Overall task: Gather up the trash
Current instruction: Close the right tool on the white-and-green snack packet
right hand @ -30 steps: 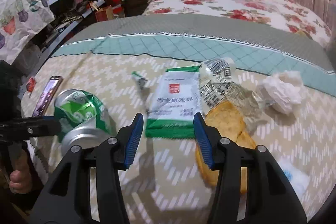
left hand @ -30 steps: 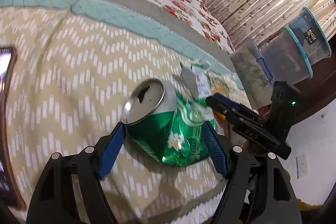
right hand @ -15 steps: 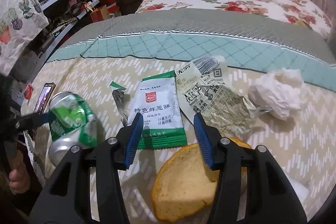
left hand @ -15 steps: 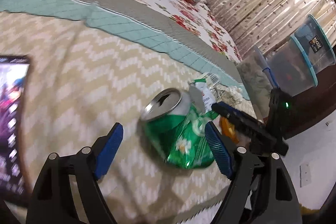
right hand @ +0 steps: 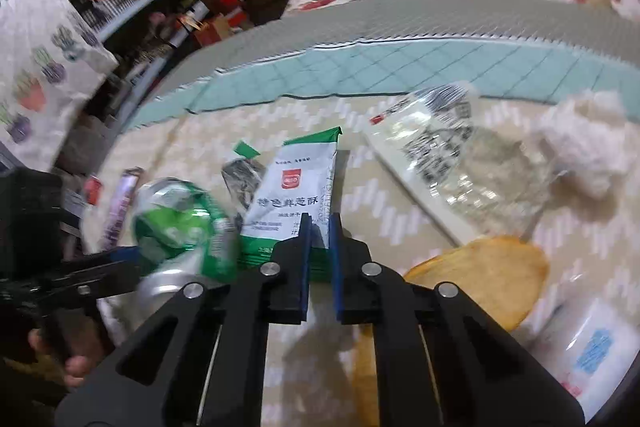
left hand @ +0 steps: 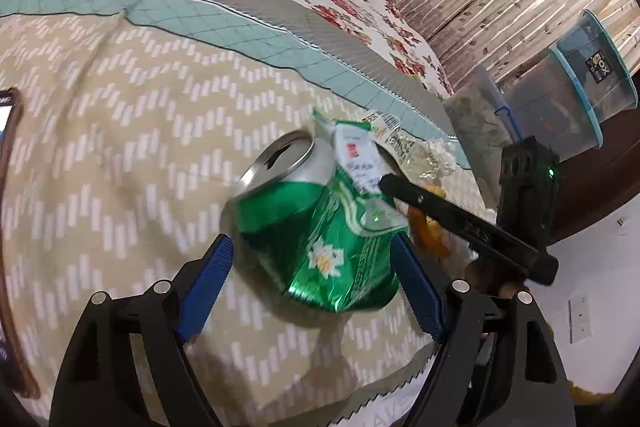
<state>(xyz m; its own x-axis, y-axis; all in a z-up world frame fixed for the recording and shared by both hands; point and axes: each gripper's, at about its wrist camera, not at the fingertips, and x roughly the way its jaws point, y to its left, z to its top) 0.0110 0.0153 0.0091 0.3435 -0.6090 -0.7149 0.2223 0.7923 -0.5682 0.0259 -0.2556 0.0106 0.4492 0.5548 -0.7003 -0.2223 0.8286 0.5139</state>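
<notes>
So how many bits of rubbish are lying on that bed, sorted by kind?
Cans: 1, the green can
Wrappers: 3, green-white packet, clear wrapper, small torn piece
Tissue wads: 1, tissue
Food scraps: 1, bread
Total: 6

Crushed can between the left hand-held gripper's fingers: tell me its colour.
Green with a silver top and a white flower mark; the crushed can shows best in the left wrist view.

One can point(left hand: 320, 223), two wrappers point(right hand: 292, 195) point(right hand: 452, 163), one tissue wad point(right hand: 588, 143), one phone point(right hand: 120, 199), one bread slice point(right hand: 480, 275).
</notes>
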